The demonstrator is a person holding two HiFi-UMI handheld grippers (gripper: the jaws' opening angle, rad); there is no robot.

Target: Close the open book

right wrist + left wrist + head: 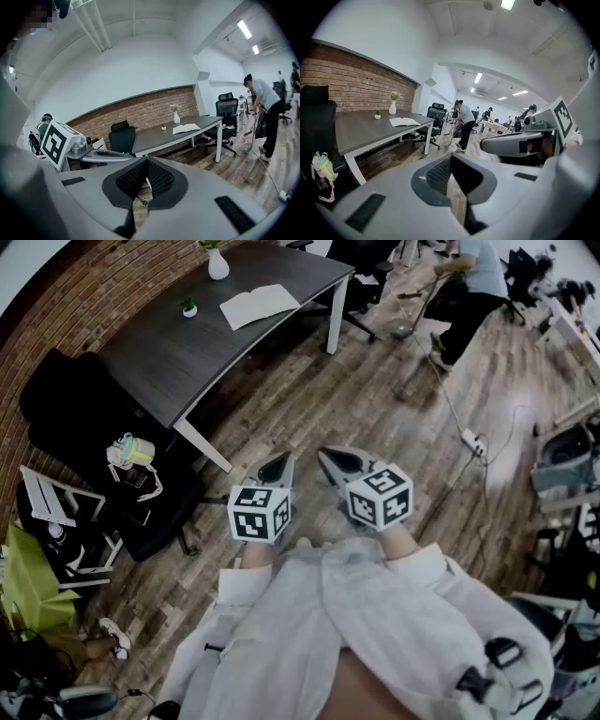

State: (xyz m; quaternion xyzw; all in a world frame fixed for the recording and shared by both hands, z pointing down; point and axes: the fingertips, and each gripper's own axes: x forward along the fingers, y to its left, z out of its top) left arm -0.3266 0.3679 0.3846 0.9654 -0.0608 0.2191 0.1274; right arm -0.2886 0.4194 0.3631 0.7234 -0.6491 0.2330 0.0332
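The left gripper (277, 467) and right gripper (335, 461) are clenched on nothing, held side by side out in front of the person, likely carried for the walk over, since the open book (260, 305) lies flat on the table (159, 362), well apart.

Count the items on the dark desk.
3: a white vase at the wall-side edge, a small potted plant beside it, an open book nearer the room side. None seems hidden.
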